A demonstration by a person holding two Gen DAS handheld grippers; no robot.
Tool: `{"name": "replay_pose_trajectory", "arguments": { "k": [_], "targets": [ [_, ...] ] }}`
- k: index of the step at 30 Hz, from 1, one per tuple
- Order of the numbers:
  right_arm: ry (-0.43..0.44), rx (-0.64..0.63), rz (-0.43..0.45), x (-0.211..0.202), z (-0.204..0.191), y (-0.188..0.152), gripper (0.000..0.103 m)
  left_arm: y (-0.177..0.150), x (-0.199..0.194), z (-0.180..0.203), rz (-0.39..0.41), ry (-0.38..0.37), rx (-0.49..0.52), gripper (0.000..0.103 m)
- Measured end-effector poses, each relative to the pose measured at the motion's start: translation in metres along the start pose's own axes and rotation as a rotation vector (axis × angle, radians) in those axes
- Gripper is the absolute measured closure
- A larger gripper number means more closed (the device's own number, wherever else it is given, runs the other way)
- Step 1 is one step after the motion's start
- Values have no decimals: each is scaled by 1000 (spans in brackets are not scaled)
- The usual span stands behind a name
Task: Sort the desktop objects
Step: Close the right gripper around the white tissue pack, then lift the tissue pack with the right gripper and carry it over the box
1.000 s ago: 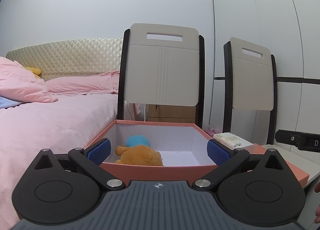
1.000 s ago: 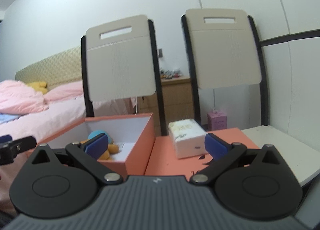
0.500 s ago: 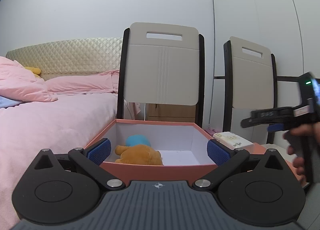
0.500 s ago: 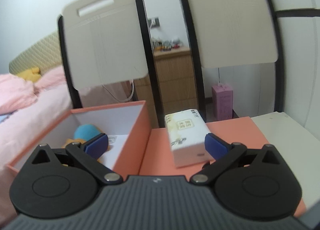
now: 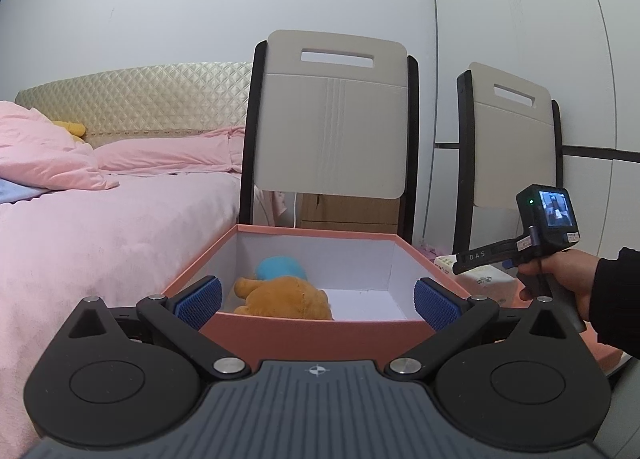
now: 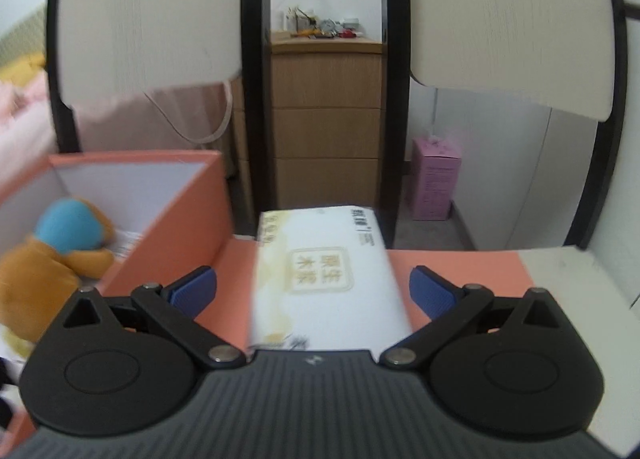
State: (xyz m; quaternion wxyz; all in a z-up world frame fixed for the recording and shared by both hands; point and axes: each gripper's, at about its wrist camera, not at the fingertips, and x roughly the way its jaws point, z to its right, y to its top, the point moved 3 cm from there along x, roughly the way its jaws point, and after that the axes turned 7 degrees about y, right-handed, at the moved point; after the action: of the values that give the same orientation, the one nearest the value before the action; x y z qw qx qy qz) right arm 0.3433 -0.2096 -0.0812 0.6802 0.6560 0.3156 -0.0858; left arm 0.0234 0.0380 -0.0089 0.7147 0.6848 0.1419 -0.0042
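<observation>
The right gripper (image 6: 313, 289) sits with jaws spread wide either side of the tissue pack (image 6: 326, 279), lying centre frame on the orange lid (image 6: 452, 271). The left gripper (image 5: 318, 301), jaws wide too, faces the orange box (image 5: 312, 335) holding the plush toy (image 5: 286, 295).

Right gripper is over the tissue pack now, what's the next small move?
Probably close the right gripper. It is open with a blue pad on each side of the tissue pack, neither visibly touching. The pack lies on the orange lid beside the orange box.
</observation>
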Motion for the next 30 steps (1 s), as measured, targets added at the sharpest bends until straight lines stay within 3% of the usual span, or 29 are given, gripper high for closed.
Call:
{"name": "replay_pose_trajectory", "arguments": {
  "k": [4, 10, 11, 12, 17, 25, 30],
  "targets": [
    [-27, 0, -21, 14, 8, -3, 0, -2, 3, -1, -17, 3, -4, 0],
    [41, 71, -51, 22, 20, -7, 1, -2, 2, 0, -17, -4, -3, 0],
    [52, 67, -53, 21, 20, -8, 4, -2, 2, 1, -18, -4, -2, 0],
    [57, 63, -54, 19, 20, -8, 15, -2, 2, 1, -19, -4, -1, 0],
    [51, 80, -52, 8, 21, -3, 18, -2, 0, 0, -16, -9, -5, 0],
    [36, 87, 24, -38, 7, 37, 18, 0, -3, -1, -1, -15, -13, 0],
    [84, 72, 75, -73, -20, 73, 18, 3, -4, -4, 6, -21, -37, 0]
  ]
}}
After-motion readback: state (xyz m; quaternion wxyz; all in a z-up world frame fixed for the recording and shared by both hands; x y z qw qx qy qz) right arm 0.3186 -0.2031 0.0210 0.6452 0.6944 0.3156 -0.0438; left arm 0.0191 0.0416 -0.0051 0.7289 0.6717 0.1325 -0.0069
